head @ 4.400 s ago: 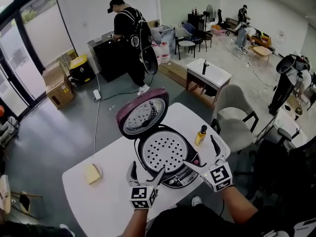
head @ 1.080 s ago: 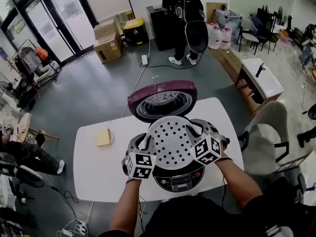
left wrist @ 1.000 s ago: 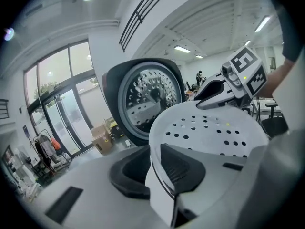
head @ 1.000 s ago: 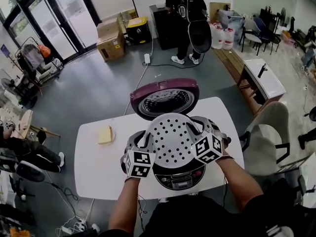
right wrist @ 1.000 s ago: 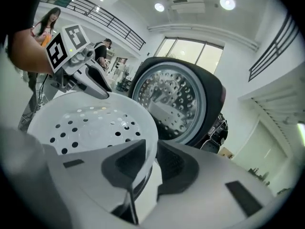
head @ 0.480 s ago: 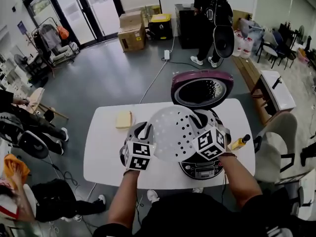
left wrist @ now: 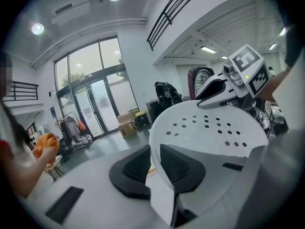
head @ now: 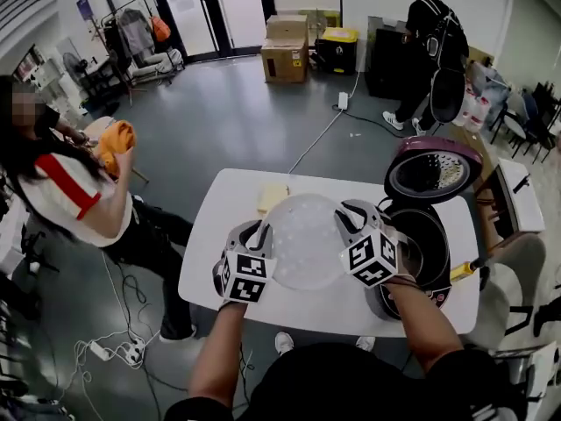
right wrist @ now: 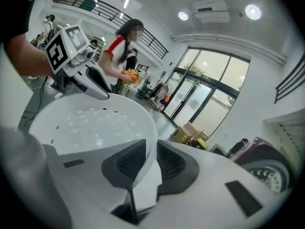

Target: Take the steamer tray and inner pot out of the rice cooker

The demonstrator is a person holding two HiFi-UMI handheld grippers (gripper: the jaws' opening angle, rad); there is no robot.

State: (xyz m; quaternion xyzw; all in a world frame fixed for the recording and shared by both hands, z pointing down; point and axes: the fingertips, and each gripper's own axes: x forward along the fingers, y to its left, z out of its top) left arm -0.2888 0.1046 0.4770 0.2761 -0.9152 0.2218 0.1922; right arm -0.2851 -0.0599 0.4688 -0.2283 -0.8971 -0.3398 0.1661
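The white perforated steamer tray (head: pixel 307 239) hangs above the table, to the left of the rice cooker (head: pixel 412 301). My left gripper (head: pixel 260 232) is shut on its left rim and my right gripper (head: pixel 348 210) is shut on its right rim. The cooker's maroon lid (head: pixel 434 169) stands open, and the dark inner pot (head: pixel 431 246) sits inside the cooker. In the left gripper view the pads (left wrist: pixel 138 165) clamp the tray (left wrist: pixel 209 132) edge, with the right gripper (left wrist: pixel 228 85) across it. The right gripper view shows the tray (right wrist: pixel 95 123) rim between its pads (right wrist: pixel 131 162), opposite the left gripper (right wrist: pixel 81 75).
On the white table (head: pixel 219 266) a yellow block (head: pixel 272 197) lies near the far edge. A small yellow bottle (head: pixel 465 270) stands right of the cooker. One person (head: pixel 70 182) stands close at the left. Another, in black (head: pixel 434 42), is far back by boxes.
Both grippers have lifted the steamer tray off the cooker and carried it left over the table. The inner pot now shows uncovered. The head view has swung left.
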